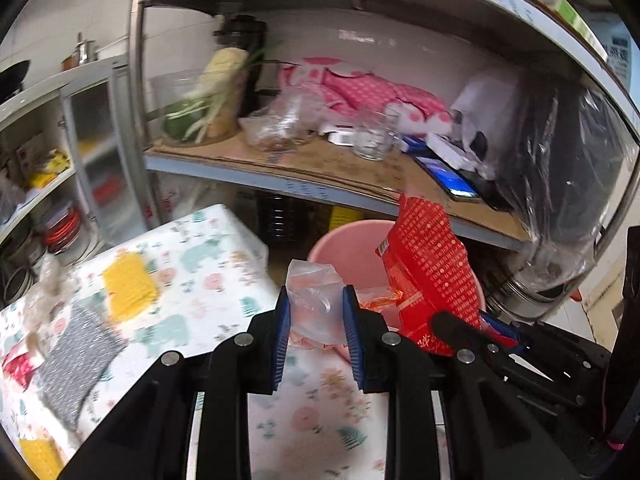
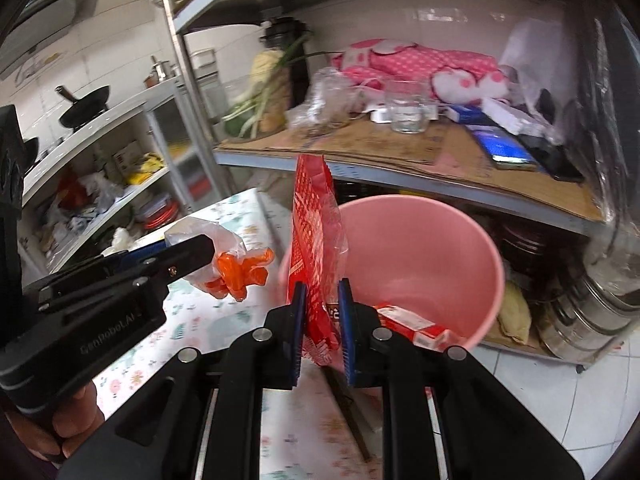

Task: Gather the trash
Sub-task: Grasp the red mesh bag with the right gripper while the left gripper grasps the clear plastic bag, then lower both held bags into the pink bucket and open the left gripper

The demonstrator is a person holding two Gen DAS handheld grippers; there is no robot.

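Pink bin point(image 2: 420, 248) beside the worktop point(image 2: 224, 320) already holds a red box point(image 2: 412, 326). Right gripper point(image 2: 322, 320) pinches a red wrapper point(image 2: 316, 240) at the bin's rim; left gripper point(image 1: 316, 320) pinches a clear bag point(image 1: 312, 300) short of it. Carry both over the opening before releasing. Only the right view shows the bin's inside.

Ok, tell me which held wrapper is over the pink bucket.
The red wrapper in the right gripper; the left's clear-and-orange one hangs over the tablecloth.

Shelf edge point(image 2: 400, 178) above open bucket point(image 2: 420, 240)
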